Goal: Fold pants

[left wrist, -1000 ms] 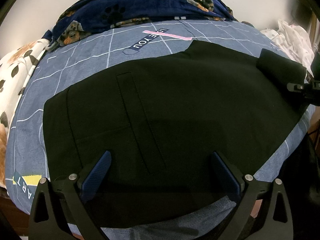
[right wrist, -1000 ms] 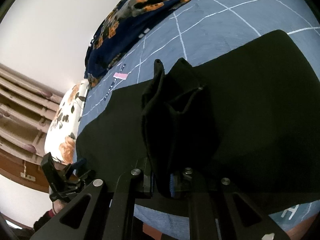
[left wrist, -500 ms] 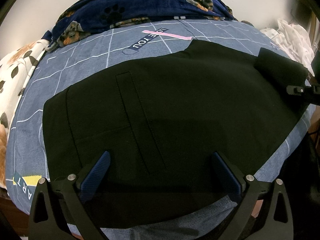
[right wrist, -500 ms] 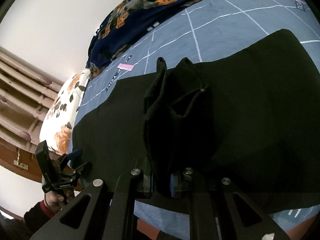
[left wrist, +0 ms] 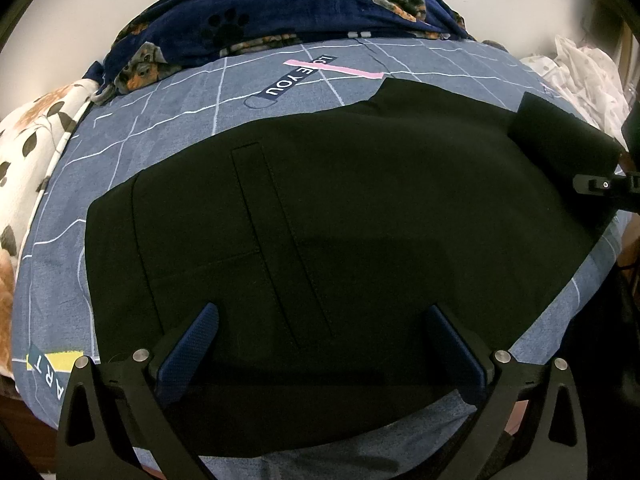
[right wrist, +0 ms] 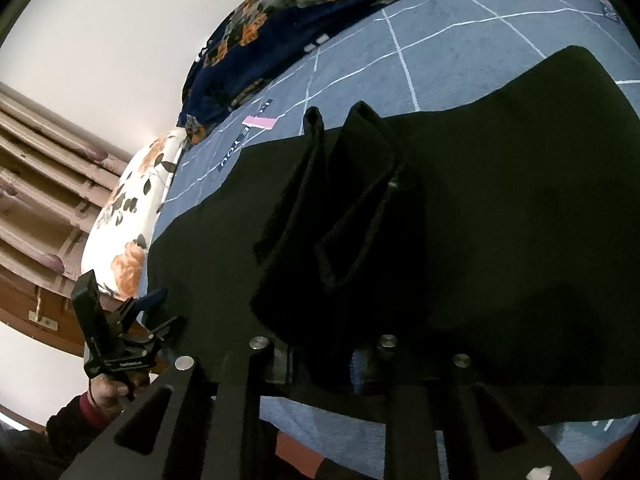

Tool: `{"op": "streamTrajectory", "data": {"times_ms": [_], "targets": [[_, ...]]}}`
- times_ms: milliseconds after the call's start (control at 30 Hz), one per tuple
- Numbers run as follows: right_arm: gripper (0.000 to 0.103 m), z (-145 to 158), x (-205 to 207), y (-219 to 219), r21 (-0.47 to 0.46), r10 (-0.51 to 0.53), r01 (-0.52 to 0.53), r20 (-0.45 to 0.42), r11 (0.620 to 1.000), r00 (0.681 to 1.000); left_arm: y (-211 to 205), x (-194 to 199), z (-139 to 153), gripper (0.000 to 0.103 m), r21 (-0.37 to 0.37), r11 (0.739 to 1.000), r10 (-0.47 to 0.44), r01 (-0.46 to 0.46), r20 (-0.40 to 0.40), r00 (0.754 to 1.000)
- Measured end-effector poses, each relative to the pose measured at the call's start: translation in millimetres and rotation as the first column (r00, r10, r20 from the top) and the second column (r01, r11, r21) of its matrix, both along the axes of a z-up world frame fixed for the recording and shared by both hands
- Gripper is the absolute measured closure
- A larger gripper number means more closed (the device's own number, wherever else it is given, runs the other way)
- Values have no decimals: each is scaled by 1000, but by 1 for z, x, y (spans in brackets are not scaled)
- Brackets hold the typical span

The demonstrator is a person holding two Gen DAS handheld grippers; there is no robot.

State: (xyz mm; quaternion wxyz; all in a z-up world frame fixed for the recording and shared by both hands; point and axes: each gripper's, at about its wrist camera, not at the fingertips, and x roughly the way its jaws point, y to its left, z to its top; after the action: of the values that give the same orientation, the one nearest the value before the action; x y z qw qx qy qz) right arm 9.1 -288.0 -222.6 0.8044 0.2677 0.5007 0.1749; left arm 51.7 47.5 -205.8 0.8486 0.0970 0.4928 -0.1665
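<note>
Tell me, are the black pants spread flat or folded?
Mostly spread flat on the bed; one end of the black pants is lifted between the right gripper fingers.

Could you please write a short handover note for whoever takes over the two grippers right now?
Left gripper: open, over the near edge of the black pants, gripping nothing.
Right gripper: a bunched end of the pants sits between its jaws, which have just been opening; whether the pads grip I cannot tell.
The pants lie spread flat on the blue bedsheet.
Done: that end brought over the spread part.
Left: lay it down, finish folding.
</note>
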Motion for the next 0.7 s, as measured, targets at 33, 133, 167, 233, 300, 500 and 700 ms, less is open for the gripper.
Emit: {"op": "streamTrajectory", "data": {"times_ms": [33,133,167,233,300,500,700], "targets": [[78,0,0,0,3,2,-2,0,1000,1000,0,0,0,1,0,1000,0,0,0,1000],[74,1,-1,2,5,12,-12,3,1000,1000,0,0,0,0,0,1000,0,0,0,1000],[73,2,-1,2,3,14,-14,5,1000,1000,0,0,0,0,0,1000,0,0,0,1000],[70,2,-1,4,0,24,-24,8,1000,1000,0,0,0,0,1,1000,0,0,0,1000],[66,3,-1,6,-1,33,-33,9,999,999,0,0,0,0,1,1000,0,0,0,1000],[56,4,-2,11,1,56,-56,11,998,998,-1,0,0,0,1,1000,-1,1,0,1000],[51,3,-2,13,9,61,-61,7,998,998,-1,0,0,0,2,1000,-1,1,0,1000]]}}
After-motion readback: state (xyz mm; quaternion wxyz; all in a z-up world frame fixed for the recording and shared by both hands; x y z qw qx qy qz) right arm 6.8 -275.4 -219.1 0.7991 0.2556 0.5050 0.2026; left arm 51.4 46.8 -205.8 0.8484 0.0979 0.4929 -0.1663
